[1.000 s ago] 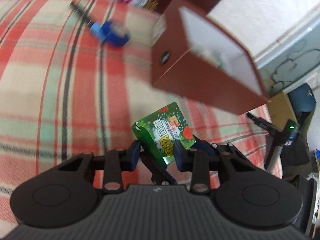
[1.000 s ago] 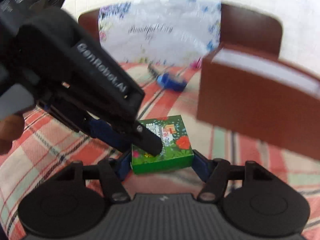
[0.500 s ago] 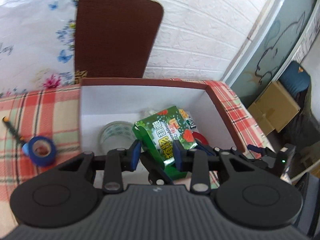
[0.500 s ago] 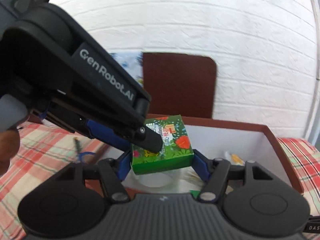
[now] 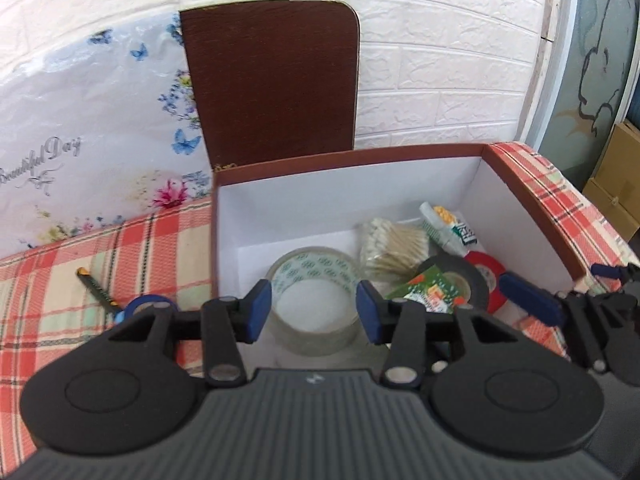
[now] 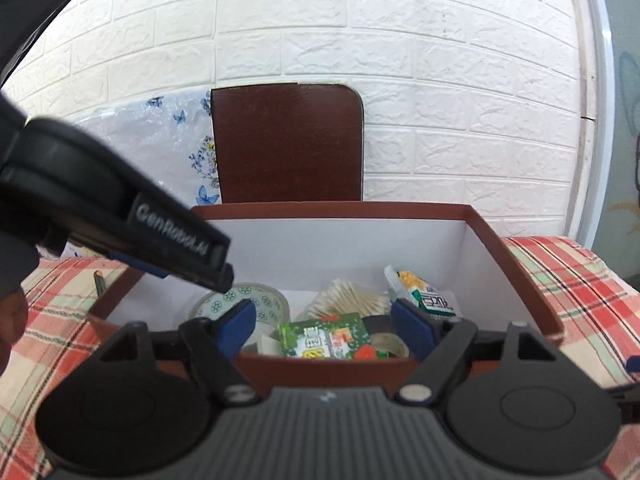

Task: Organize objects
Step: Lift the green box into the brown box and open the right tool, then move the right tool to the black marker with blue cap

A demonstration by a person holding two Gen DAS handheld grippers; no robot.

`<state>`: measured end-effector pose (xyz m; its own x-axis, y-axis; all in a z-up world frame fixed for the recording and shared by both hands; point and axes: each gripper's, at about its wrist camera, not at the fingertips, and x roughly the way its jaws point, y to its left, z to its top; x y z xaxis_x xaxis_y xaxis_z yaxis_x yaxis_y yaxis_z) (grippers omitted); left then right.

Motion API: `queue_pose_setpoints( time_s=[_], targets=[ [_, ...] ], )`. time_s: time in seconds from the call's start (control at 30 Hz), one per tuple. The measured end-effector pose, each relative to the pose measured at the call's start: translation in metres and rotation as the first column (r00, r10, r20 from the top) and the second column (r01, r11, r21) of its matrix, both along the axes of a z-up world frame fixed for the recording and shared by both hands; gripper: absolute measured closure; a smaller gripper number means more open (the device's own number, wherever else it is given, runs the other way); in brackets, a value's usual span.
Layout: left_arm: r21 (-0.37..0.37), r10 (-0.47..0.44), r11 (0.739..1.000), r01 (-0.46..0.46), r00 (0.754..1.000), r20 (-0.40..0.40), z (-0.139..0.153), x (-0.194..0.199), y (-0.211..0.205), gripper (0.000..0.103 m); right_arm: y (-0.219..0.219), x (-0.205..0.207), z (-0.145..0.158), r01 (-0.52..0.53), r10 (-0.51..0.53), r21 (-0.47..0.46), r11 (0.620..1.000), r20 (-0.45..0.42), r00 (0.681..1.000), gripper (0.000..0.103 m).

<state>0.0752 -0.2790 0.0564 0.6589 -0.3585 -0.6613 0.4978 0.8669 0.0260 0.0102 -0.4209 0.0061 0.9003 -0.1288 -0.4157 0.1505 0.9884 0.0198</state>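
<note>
Both my grippers opening over the brown box [image 5: 532, 216], green packet [image 6: 326, 338] lying loose inside on black tape roll [image 5: 464, 276], below right gripper [image 6: 324, 322], right of left gripper [image 5: 312, 312], nothing clamped.

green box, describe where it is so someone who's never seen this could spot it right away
Find the brown box with white inner walls on the red plaid cloth. Inside, near the front wall, the green box lies on a black tape roll, beside the clear tape roll and cotton swabs. It alone is green with red flower print.
</note>
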Motion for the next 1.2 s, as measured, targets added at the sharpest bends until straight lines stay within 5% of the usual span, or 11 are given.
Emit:
queue_pose_setpoints(
  time_s=[0.6,1.2],
  targets=[
    [-0.024,0.026,0.999,-0.025,0.999,0.045,-0.005,-0.067,0.064,0.047,0.023,-0.068,0.013,0.055,-0.054,0.126,0.99,-0.014,0.998,0.02],
    [0.036,0.177,0.984,-0.175,0.982,-0.064,-0.073,-0.05,0.152,0.041,0.104,-0.059,-0.029,-0.148,0.172,0.128,0.981,-0.207,0.963,0.023]
  ],
)
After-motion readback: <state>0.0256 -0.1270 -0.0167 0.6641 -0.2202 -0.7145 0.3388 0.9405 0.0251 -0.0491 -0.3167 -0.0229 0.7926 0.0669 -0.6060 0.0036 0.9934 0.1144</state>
